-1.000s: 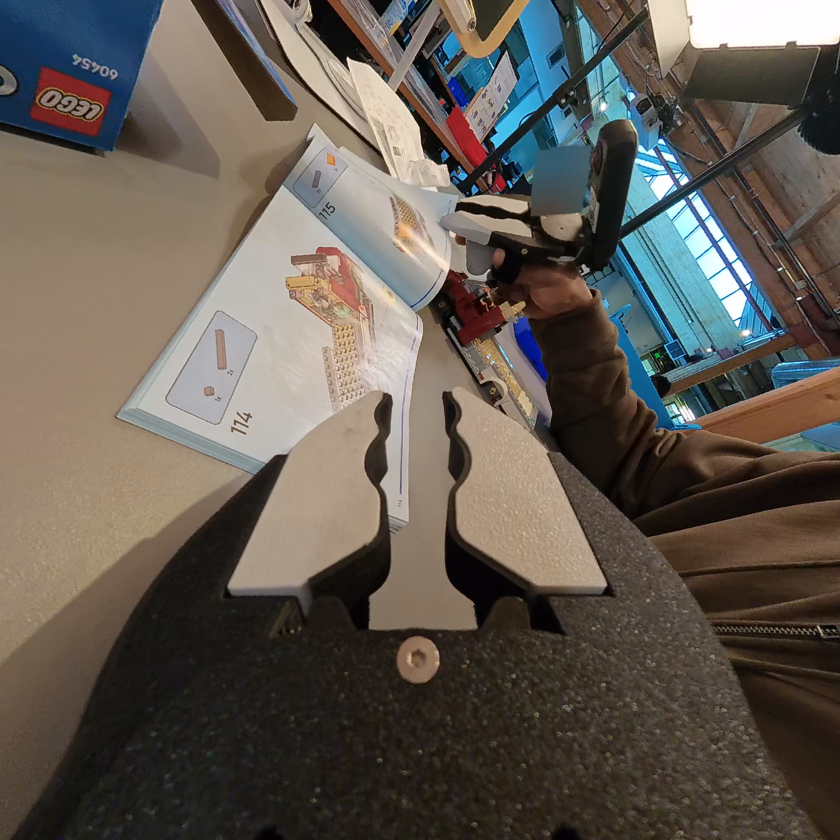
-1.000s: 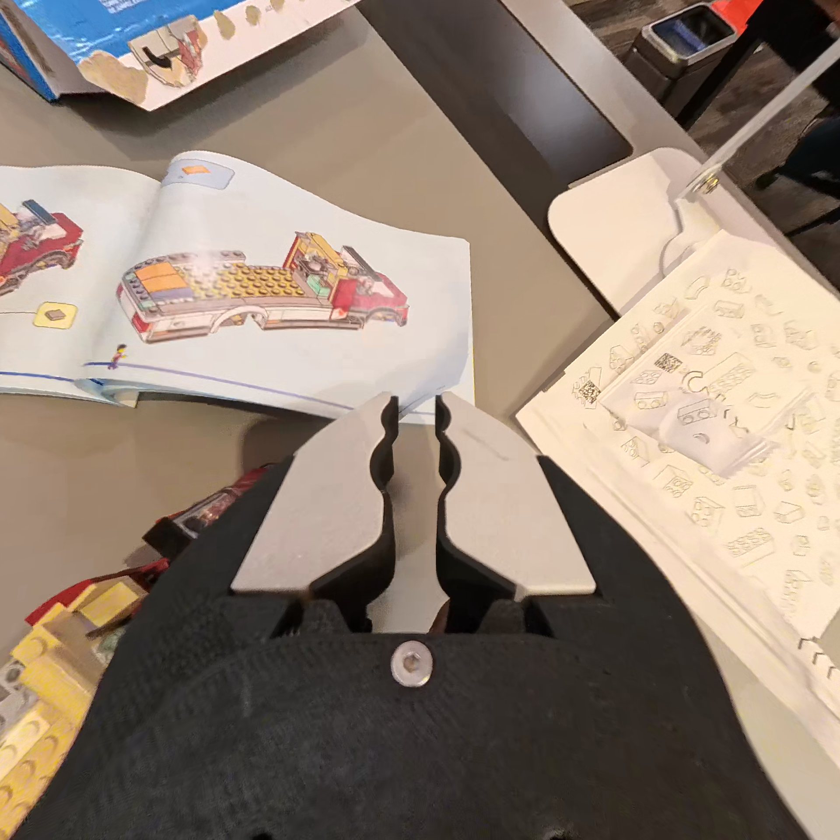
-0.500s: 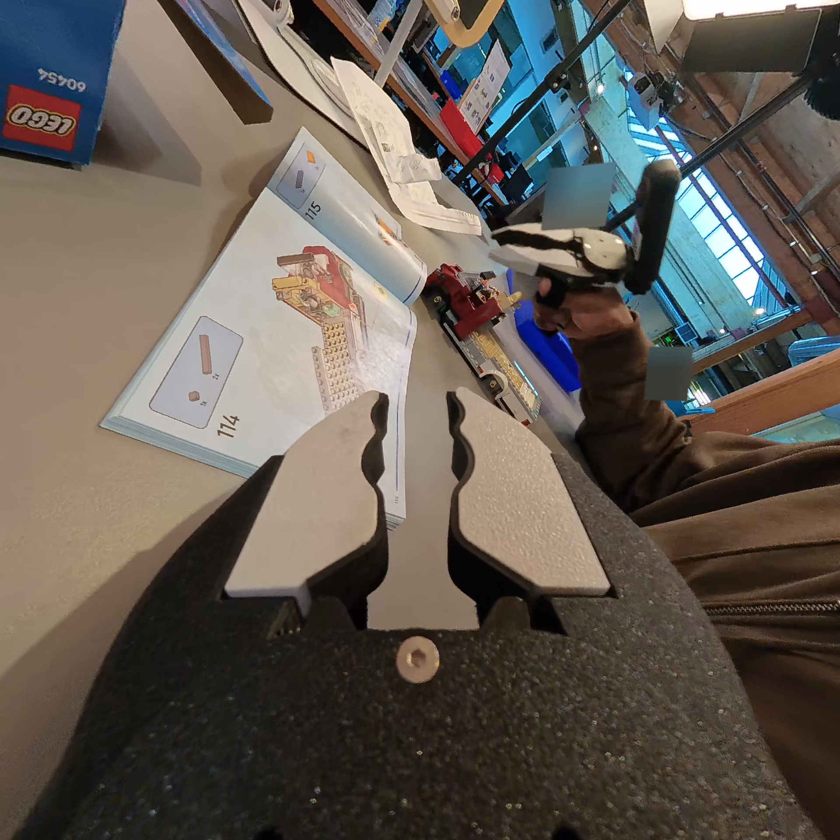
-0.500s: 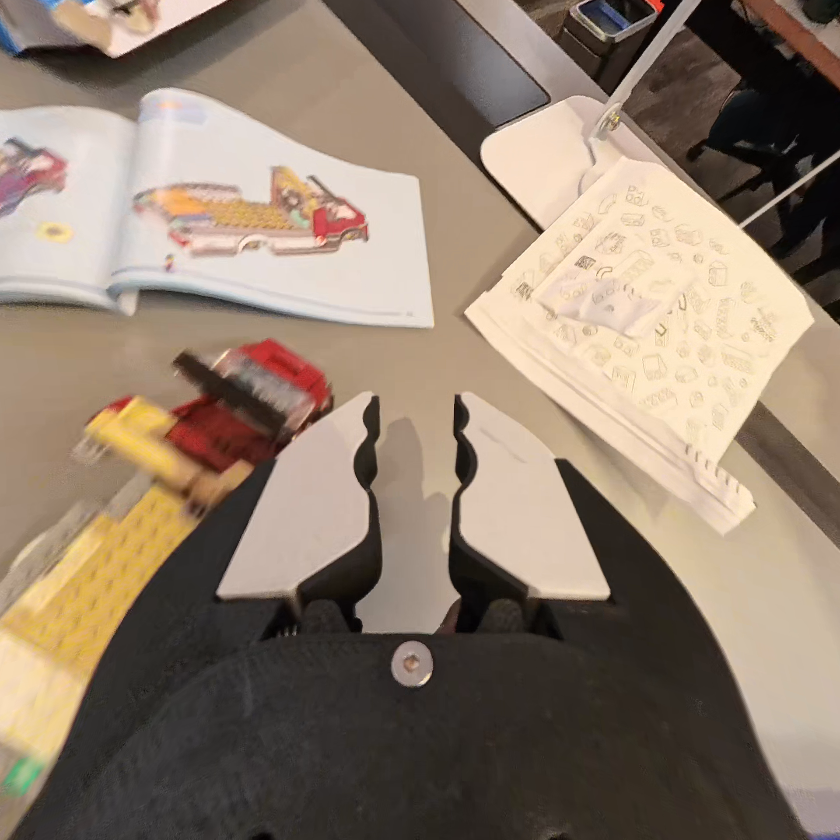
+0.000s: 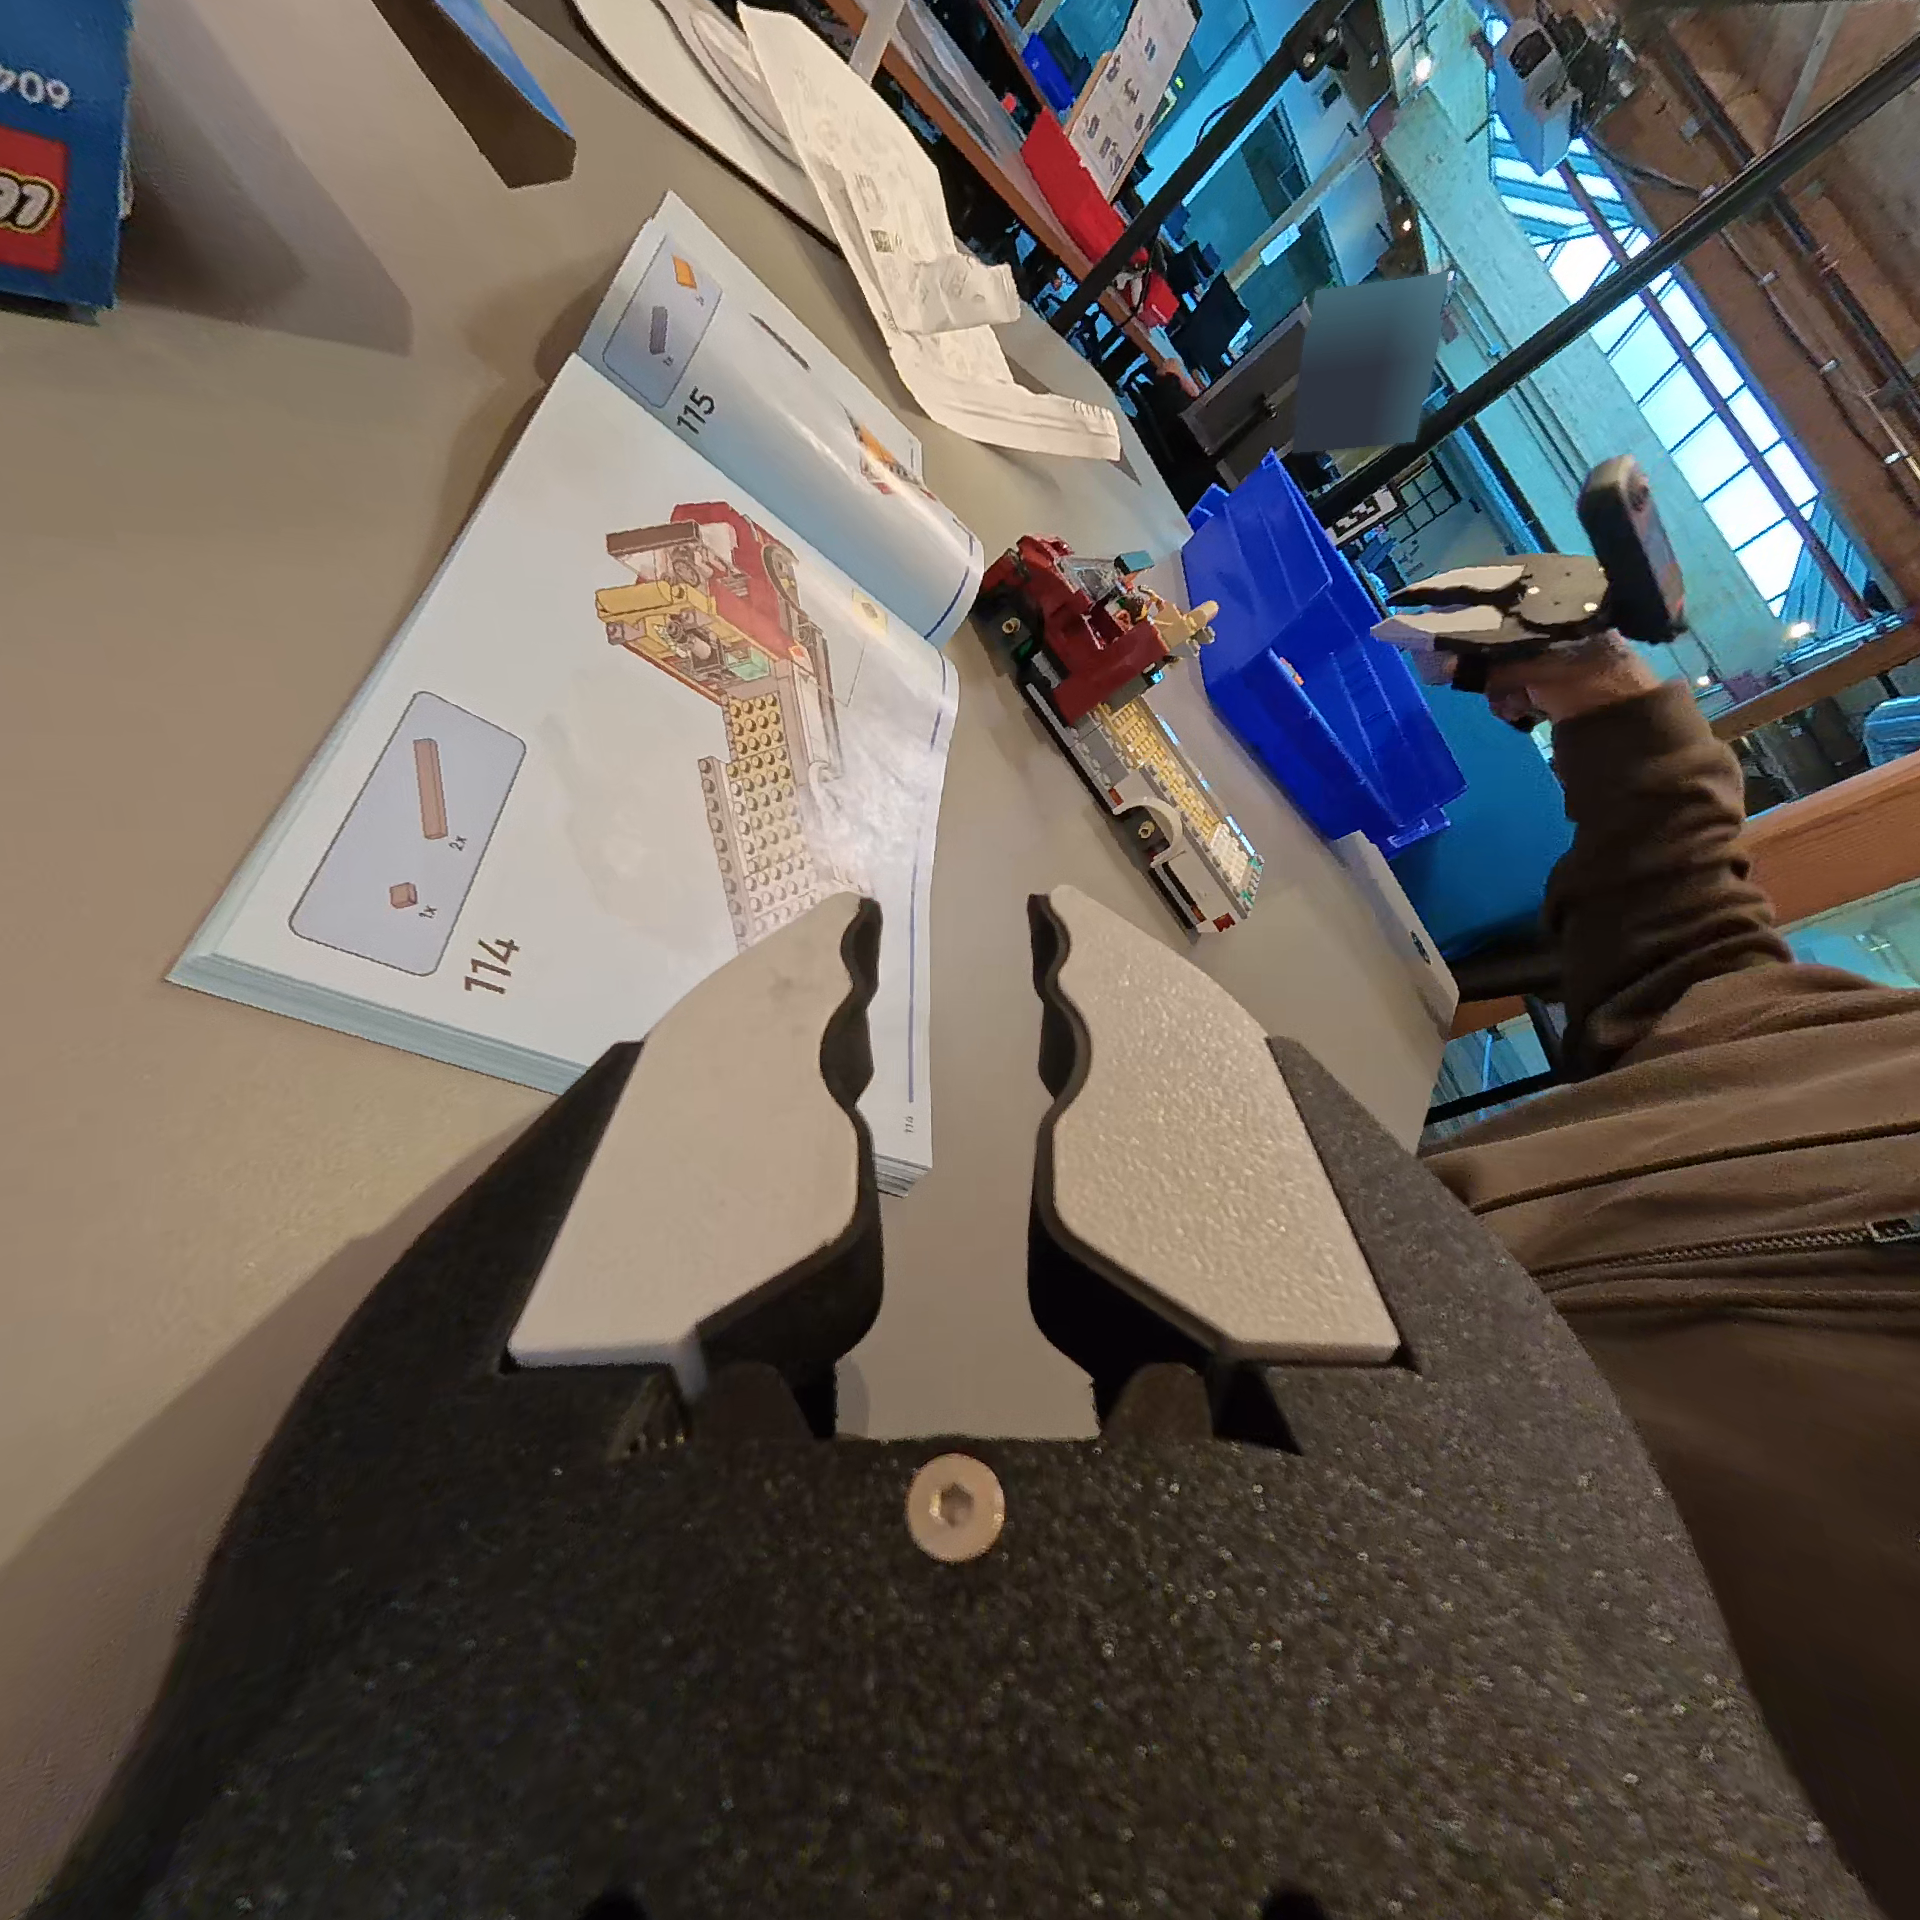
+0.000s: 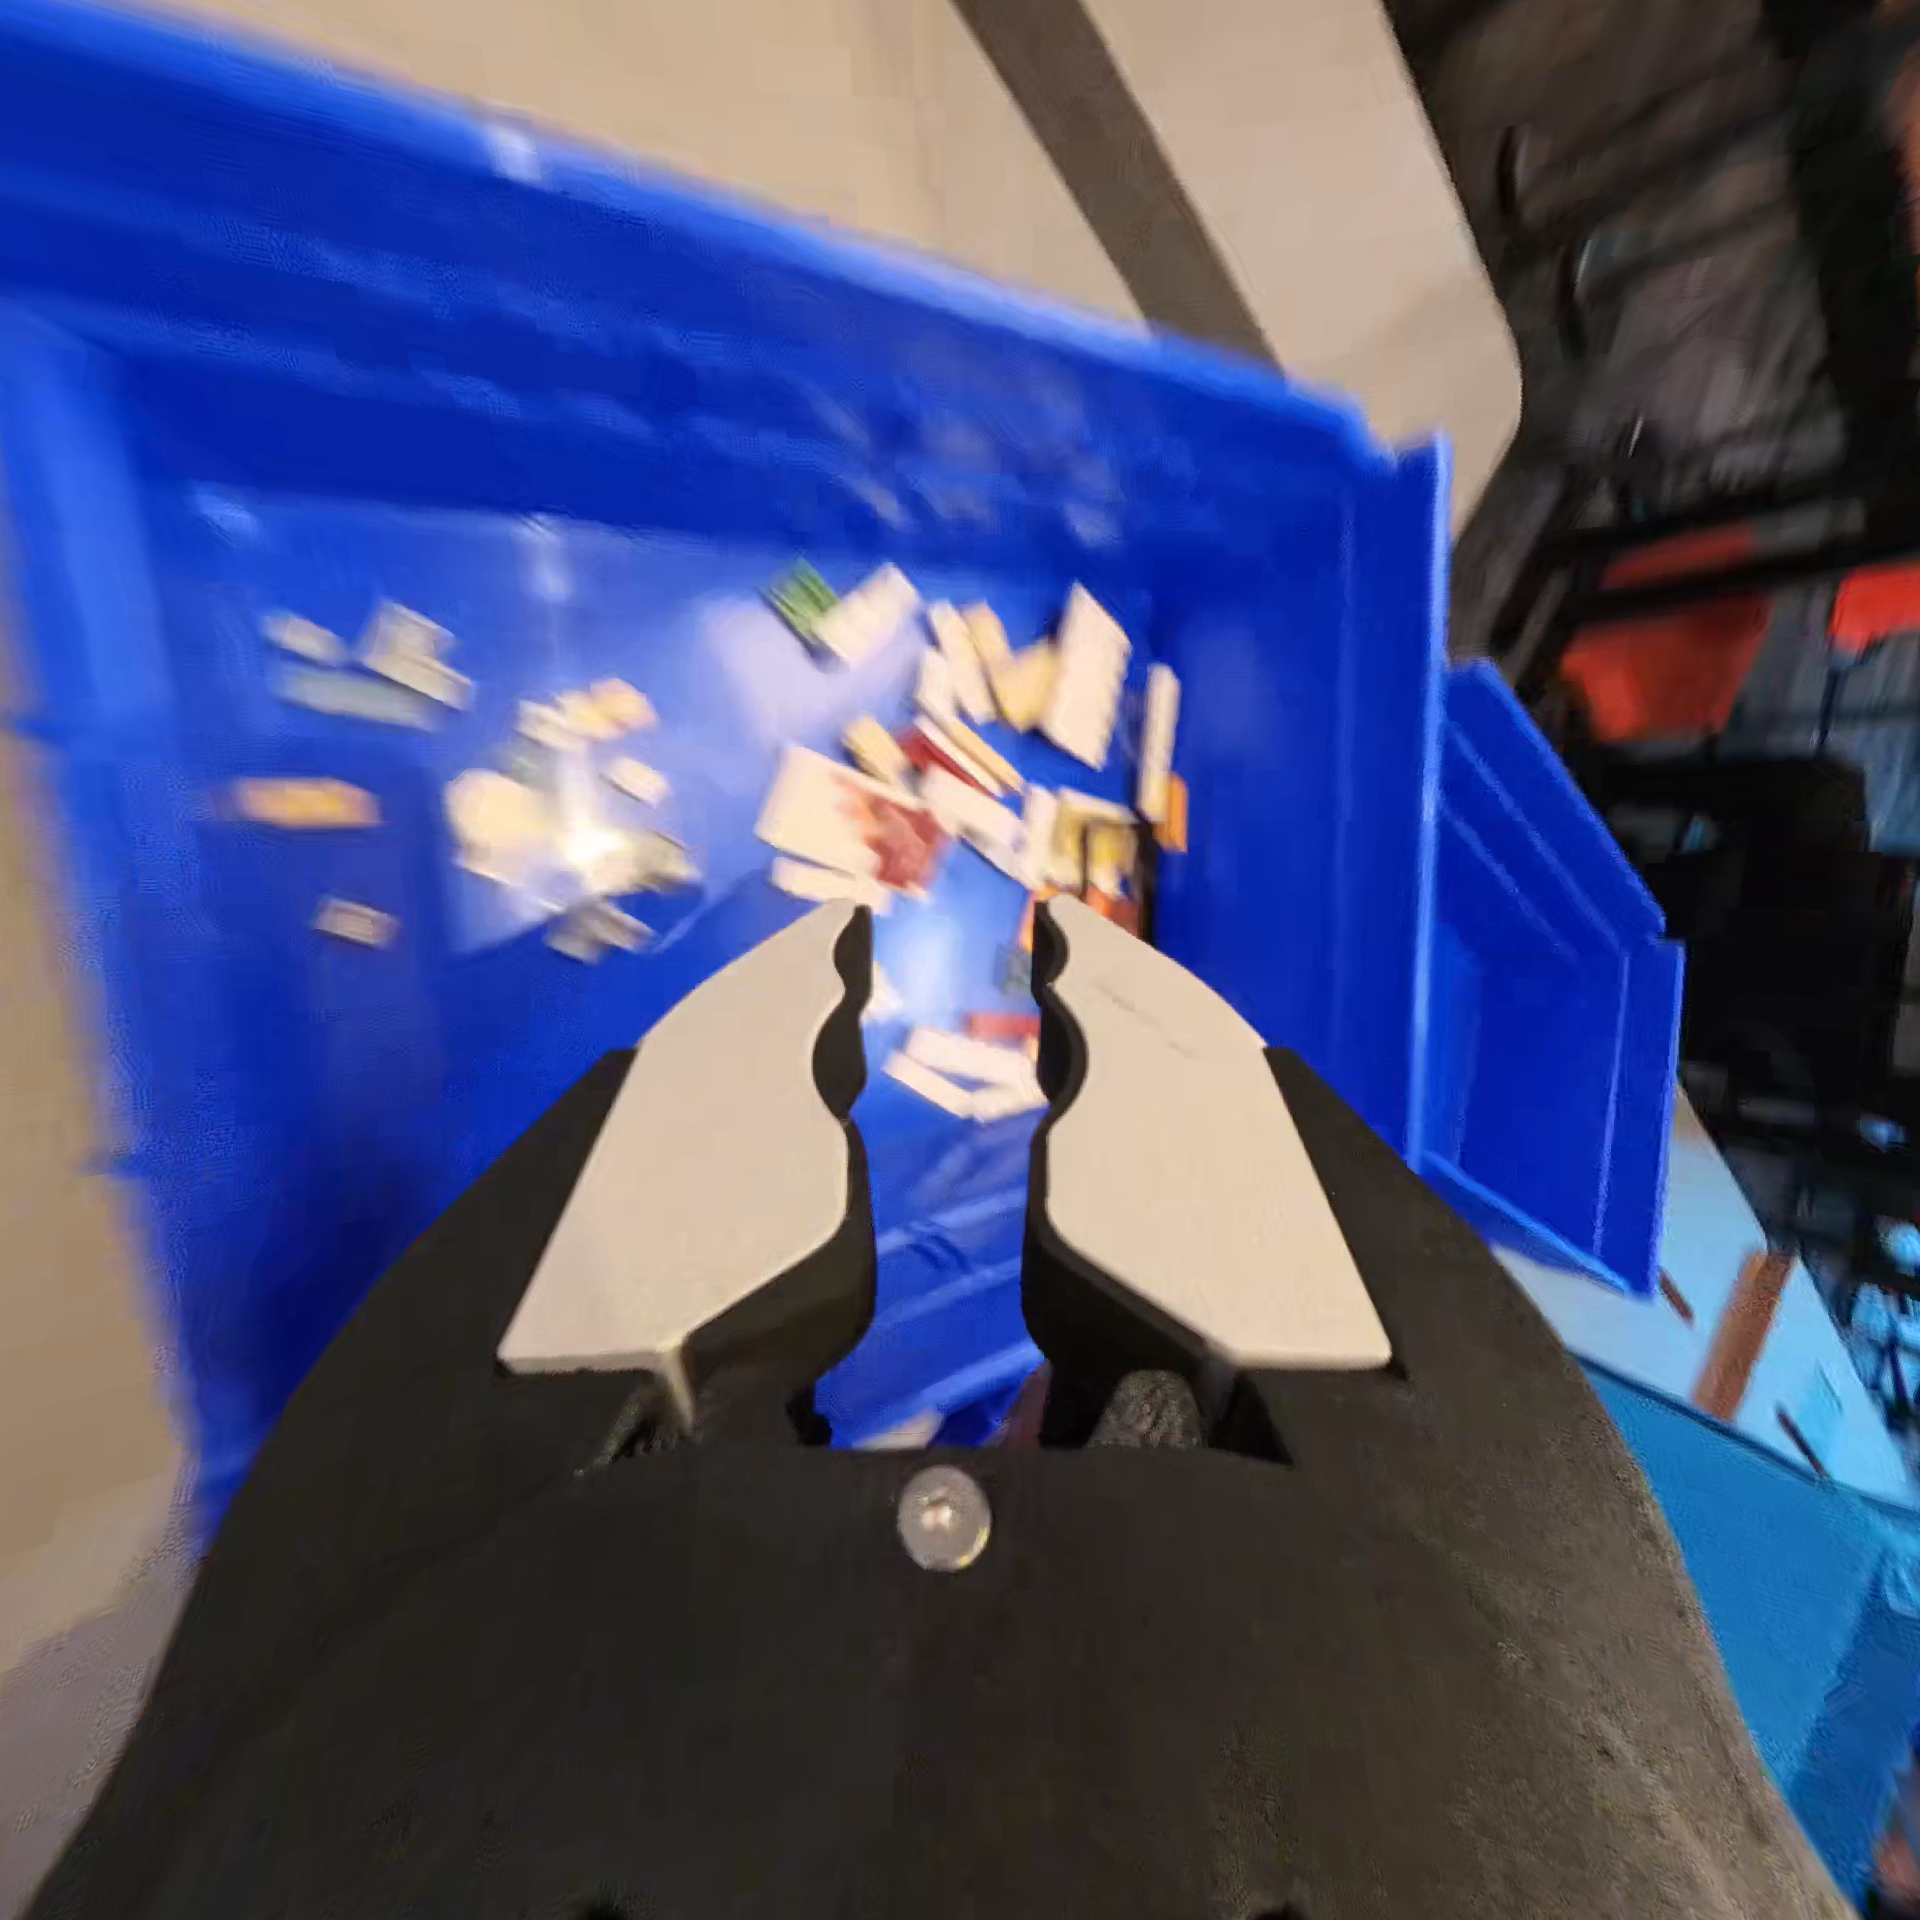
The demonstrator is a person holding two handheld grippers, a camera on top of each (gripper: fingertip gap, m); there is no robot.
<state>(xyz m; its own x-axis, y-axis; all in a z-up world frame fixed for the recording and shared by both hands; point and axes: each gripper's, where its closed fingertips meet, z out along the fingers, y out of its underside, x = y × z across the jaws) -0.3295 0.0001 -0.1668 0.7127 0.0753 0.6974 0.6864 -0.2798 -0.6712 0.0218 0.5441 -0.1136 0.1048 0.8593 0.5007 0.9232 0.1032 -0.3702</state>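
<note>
In blue bin (image 6: 1299, 540): loose bricks (image 6: 966, 748), blurred. Right tongs (image 6: 945, 920) above, spread, bare. Left tongs (image 5: 954, 914) spread, bare.

We see a matte grey counter (image 5: 260, 644) filling the left half of the left wrist frame. On it, at centre left, lies an open instruction booklet (image 5: 582, 748). Just right of the booklet stands a partly built brick truck (image 5: 1112, 717), red at its far end. Right of the truck sits a blue bin (image 5: 1320, 665), which holds loose bricks in the blurred right wrist frame. At upper left rests a blue box (image 5: 52, 156); at top centre, printed white paper bags (image 5: 914, 260).
</note>
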